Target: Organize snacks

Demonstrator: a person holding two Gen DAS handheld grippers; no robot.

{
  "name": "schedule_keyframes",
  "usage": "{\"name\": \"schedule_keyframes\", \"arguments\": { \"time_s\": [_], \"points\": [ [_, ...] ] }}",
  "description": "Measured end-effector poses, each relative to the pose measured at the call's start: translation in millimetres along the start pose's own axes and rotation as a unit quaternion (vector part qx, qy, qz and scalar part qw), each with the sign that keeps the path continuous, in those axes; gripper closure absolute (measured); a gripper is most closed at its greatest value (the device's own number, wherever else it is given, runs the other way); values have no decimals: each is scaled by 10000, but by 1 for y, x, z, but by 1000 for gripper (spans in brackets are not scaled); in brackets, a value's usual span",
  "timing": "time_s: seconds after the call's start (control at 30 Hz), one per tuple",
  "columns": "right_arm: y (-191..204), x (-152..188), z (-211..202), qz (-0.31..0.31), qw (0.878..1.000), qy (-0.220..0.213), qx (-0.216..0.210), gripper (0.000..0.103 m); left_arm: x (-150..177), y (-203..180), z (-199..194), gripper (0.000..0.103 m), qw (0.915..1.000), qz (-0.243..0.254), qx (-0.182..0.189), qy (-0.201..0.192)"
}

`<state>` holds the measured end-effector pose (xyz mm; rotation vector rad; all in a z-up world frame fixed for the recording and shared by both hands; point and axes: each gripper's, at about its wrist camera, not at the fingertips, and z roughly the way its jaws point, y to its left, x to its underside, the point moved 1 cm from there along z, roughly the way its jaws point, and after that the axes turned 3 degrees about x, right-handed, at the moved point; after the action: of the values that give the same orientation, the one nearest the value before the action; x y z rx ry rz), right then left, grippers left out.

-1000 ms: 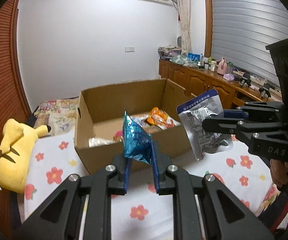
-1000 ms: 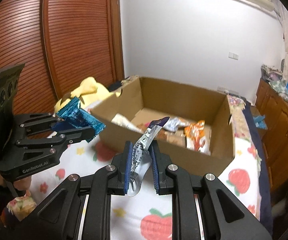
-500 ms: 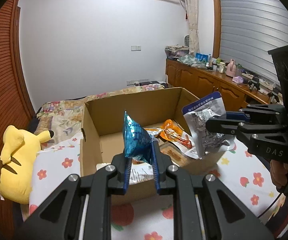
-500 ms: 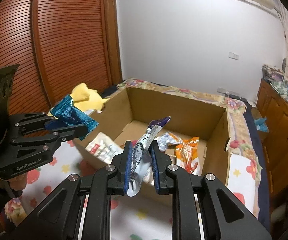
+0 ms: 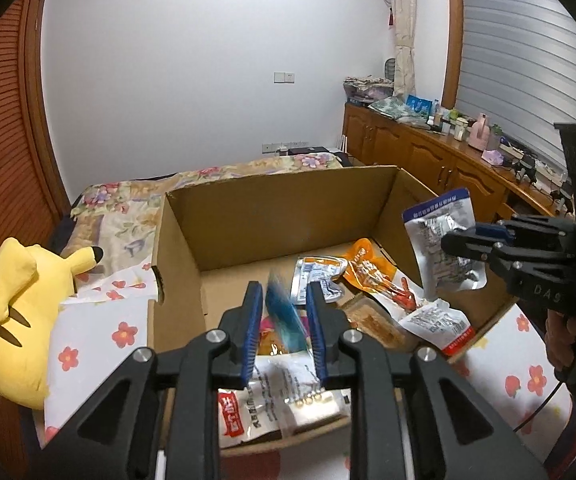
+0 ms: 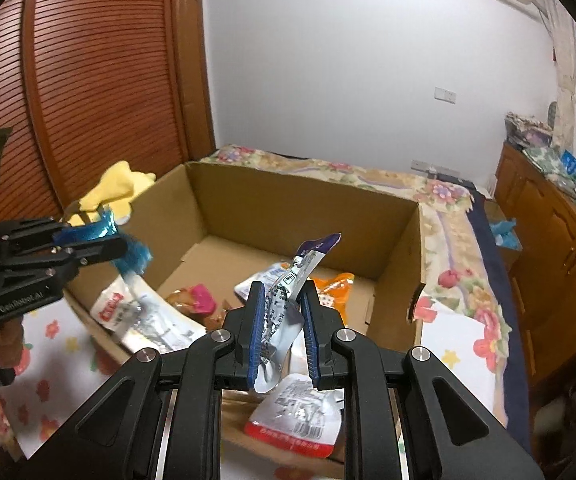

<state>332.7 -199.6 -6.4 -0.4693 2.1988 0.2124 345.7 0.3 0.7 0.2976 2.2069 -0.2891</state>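
Both over the open brown cardboard box (image 5: 288,216) on the flower-print bed sheet (image 5: 100,332). Left hand-held gripper (image 5: 284,322): jaws opening, blurred shiny blue foil snack packet (image 5: 286,320) loose between the blue pads, not pinched. Right hand-held gripper (image 6: 282,320): clamped on a crumpled silver foil pouch with a purple top edge (image 6: 288,300), held above the box. Orange, white and pink snack packs lie on the box floor. Yellow plush toy (image 5: 20,312) left of the box.
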Motion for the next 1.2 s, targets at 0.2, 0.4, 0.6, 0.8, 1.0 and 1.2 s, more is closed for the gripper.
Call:
{"name": "schedule_keyframes", "arguments": {
  "time_s": [0.2, 0.4, 0.6, 0.8, 1.0, 1.2],
  "points": [
    [4, 2, 20, -31, 9998, 174, -4, 87, -2, 5, 5, 80, 10000, -22, -2, 2],
    [20, -5, 32, -120, 9996, 254, -1, 87, 0, 14, -3, 75, 10000, -22, -61, -67],
    [27, -8, 40, -153, 9994, 317, 32, 85, 5, 21, -13, 72, 9998, -45, -130, -121],
    [17, -7, 37, 50, 9997, 233, 14, 83, 9, 21, -18, 64, 9997, -27, -204, -164],
    [11, -1, 28, 173, 9996, 180, 103, 78, 15, 16, -25, 58, 9996, -63, -200, -190],
    [10, 8, 4, 257, 9993, 49, 248, 71, 23, 4, -41, 56, 9994, 1, -228, -251]
  ]
}}
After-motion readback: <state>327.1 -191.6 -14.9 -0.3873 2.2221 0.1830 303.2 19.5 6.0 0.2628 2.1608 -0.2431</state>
